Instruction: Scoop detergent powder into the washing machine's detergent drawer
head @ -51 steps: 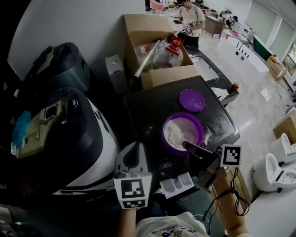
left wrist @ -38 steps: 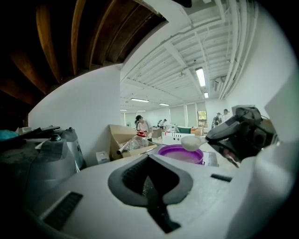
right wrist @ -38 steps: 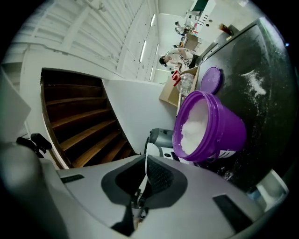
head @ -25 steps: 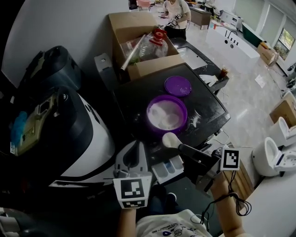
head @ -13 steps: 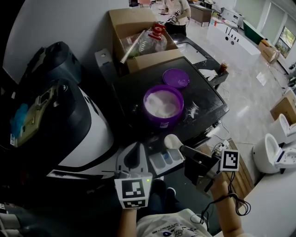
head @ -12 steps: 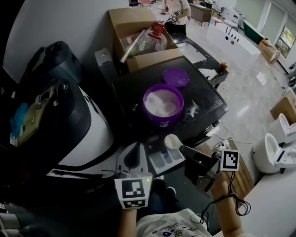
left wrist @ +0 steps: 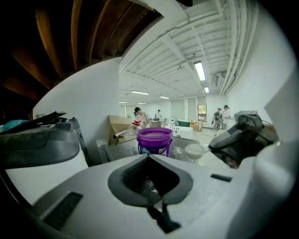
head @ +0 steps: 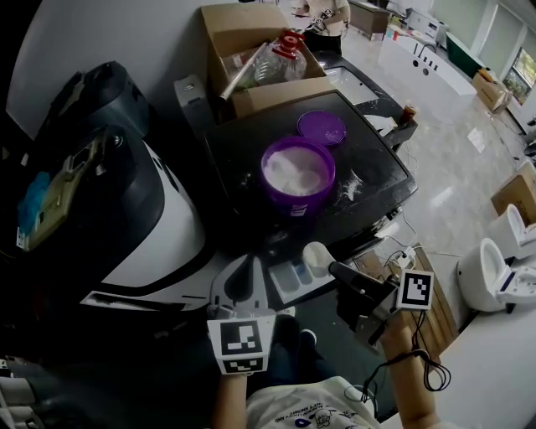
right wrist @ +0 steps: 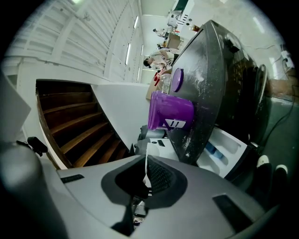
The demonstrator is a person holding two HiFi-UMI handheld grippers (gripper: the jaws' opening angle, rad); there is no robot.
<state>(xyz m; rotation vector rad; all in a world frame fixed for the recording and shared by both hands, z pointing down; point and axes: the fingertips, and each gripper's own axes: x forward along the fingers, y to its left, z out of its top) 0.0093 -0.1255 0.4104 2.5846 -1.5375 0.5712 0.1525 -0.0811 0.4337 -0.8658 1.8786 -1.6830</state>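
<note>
A round purple tub [head: 292, 201] stands open on the dark top of a washing machine [head: 243, 159], roughly in the middle, and is more than half full of white detergent powder. Its flat purple lid [head: 322, 128] lies just behind it, apart from the tub, and a smear of spilled powder [head: 350, 186] dusts the top to the tub's right. At the machine's front edge the white detergent drawer [head: 285, 279] is pulled out, showing blue-lined compartments; what lies in them cannot be made out. A white scoop [head: 316, 255], its bowl filled with powder, hangs over the right end of that drawer. The right gripper [head: 339, 272] has its jaws clenched on the scoop's thin white handle. The left gripper [head: 243, 285] hovers just left of the drawer with its jaws pressed together and nothing between them. Behind the machine an open cardboard box [head: 285, 94] holds a clear bottle with a red cap [head: 280, 54] and a long pale tube. A large rounded black-and-white object fills the left side. The room is a bright hall with a pale glossy floor, a white bathtub [head: 423, 60] and a white toilet [head: 494, 276] on the right, and a person [head: 327, 12] standing at the far end.
</note>
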